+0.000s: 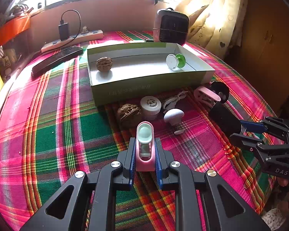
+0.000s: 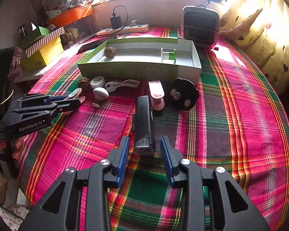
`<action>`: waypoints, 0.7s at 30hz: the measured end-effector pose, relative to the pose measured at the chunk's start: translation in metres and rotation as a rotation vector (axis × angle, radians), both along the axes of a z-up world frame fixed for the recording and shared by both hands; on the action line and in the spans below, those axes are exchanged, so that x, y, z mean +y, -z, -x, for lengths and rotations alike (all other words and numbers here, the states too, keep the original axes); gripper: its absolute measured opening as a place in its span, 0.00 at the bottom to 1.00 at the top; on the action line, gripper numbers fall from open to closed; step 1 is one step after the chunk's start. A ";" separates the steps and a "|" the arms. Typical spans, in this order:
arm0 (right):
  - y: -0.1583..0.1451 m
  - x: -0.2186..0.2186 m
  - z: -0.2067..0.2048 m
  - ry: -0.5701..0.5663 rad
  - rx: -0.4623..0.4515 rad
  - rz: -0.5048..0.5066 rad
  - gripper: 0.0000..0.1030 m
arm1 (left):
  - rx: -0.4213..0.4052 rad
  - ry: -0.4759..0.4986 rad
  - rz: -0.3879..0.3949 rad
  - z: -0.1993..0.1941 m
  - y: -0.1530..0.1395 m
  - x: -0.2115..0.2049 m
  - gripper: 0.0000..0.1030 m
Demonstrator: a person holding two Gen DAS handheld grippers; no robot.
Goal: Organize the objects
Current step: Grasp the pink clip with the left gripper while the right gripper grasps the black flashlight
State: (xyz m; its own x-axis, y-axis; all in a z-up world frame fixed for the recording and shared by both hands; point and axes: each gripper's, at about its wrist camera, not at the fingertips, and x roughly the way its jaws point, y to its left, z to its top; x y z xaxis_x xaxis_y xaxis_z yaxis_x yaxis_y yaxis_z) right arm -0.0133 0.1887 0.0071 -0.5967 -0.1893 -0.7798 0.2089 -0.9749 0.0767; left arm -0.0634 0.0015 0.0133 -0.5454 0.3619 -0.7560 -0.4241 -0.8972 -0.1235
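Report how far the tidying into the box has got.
Done: a walnut and a green spool lie in the box.
In hand: the left hand-held gripper is shut on a pink clip; the right hand-held gripper stands open around the black device on the cloth.
Left: a second walnut, white jar, cable, mushroom-shaped piece, another pink clip, black disc.

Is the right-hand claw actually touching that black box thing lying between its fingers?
Apart. The right wrist view shows the right gripper open, with plaid cloth visible between each blue pad and the black device.
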 end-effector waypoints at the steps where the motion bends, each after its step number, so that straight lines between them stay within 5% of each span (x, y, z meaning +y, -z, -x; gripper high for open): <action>1: 0.002 -0.001 0.002 -0.002 -0.003 0.002 0.48 | 0.000 0.000 -0.001 0.000 0.000 0.000 0.16; 21: 0.004 -0.012 0.031 -0.020 0.016 -0.056 0.51 | 0.003 -0.003 0.010 0.002 0.000 0.007 0.22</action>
State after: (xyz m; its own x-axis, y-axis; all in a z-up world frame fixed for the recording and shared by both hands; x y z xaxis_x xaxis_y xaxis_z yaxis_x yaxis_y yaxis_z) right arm -0.0443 0.1770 0.0032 -0.6059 -0.1573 -0.7799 0.2292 -0.9732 0.0182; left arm -0.0651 0.0088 0.0136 -0.5483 0.3529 -0.7582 -0.4220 -0.8995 -0.1135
